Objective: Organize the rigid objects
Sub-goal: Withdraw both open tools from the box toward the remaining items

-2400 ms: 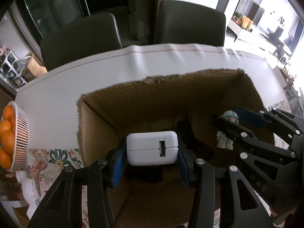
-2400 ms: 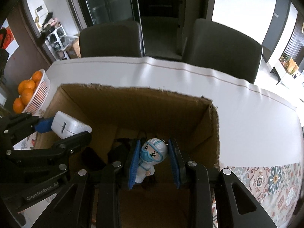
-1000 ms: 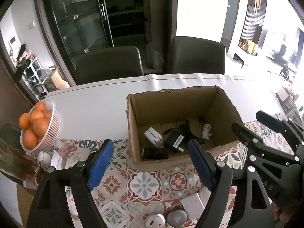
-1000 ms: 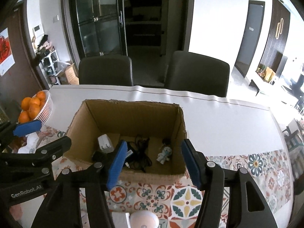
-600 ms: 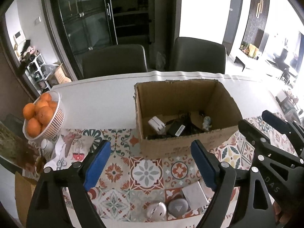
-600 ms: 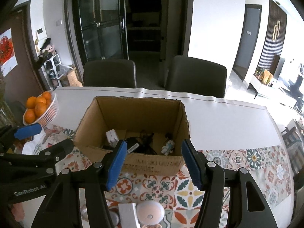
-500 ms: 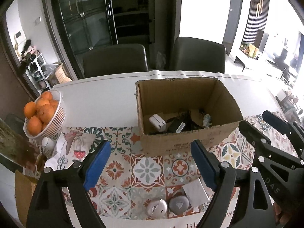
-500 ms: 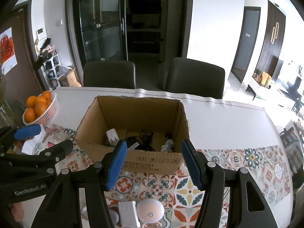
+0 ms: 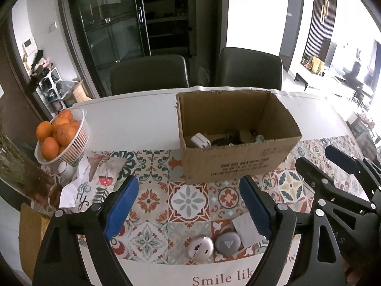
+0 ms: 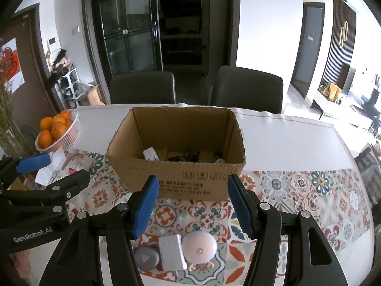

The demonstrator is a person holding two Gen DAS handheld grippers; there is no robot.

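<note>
Box (image 10: pixel 176 166) front wall hid most of its contents beyond the jaws; only the tops of a white charger (image 9: pixel 200 140), dark cables (image 10: pixel 188 156) and a figurine (image 9: pixel 260 138) showed. White card (image 9: pixel 246 228) was partly behind the right jaw in the left view. Printed text (image 9: pixel 221 278) below the jaws was cut off. Box print (image 10: pixel 188 186) was too small to read.
</note>
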